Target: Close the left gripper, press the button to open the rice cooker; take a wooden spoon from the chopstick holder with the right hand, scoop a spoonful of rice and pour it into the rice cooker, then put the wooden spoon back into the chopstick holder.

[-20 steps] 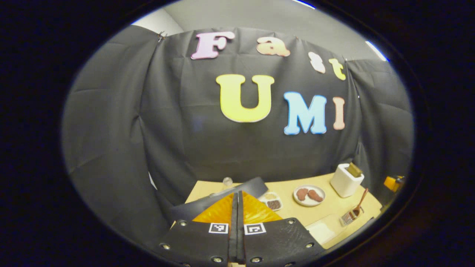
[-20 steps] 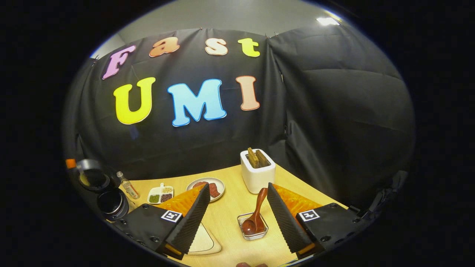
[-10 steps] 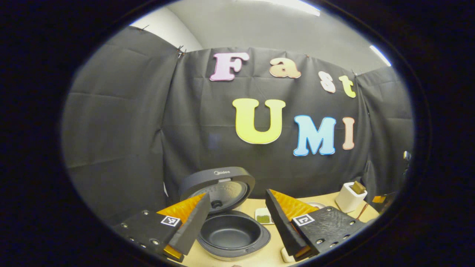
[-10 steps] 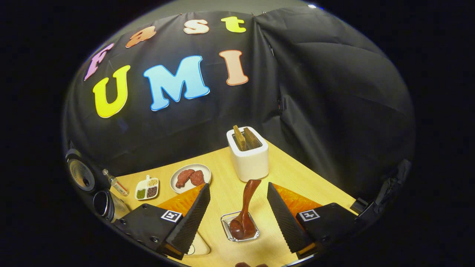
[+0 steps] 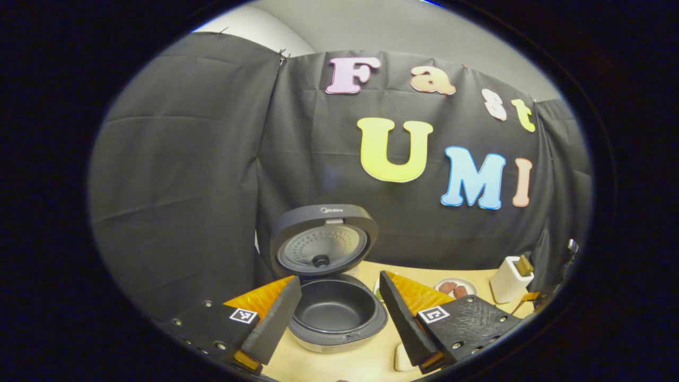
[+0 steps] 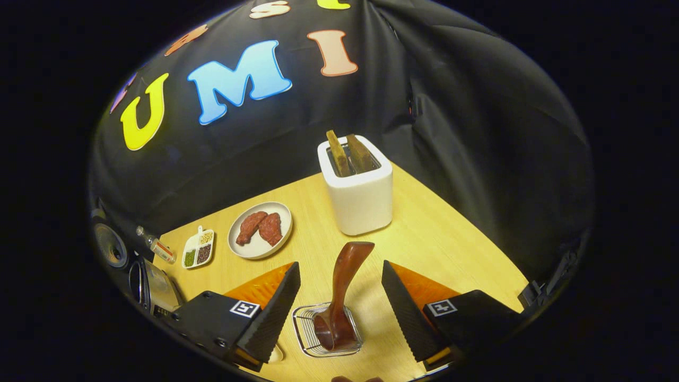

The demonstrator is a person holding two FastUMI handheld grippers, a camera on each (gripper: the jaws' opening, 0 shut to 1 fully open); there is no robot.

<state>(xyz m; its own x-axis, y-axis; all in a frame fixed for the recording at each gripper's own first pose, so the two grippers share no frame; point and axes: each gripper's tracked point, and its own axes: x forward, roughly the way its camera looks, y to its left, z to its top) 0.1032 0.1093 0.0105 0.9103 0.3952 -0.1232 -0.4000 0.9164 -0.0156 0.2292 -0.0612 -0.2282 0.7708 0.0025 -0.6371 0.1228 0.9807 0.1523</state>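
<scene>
In the left gripper view, the rice cooker (image 5: 334, 313) stands on the table (image 5: 350, 363) between the left gripper's (image 5: 339, 318) spread fingers, its lid (image 5: 323, 241) raised upright behind the pot. To its right, farther back, sit a plate (image 5: 456, 288) and a toaster (image 5: 510, 279). In the right gripper view, the chopstick holder (image 6: 327, 330) lies between the right gripper's (image 6: 339, 310) parted fingers, with the wooden spoon (image 6: 342, 292) standing in it, handle leaning toward the toaster (image 6: 358, 185) behind. Left of the toaster rests the plate (image 6: 260, 229), then a divided dish (image 6: 197, 248), then a small bottle (image 6: 154, 245). The rice cooker (image 6: 146, 276) sits at the far left edge.
</scene>
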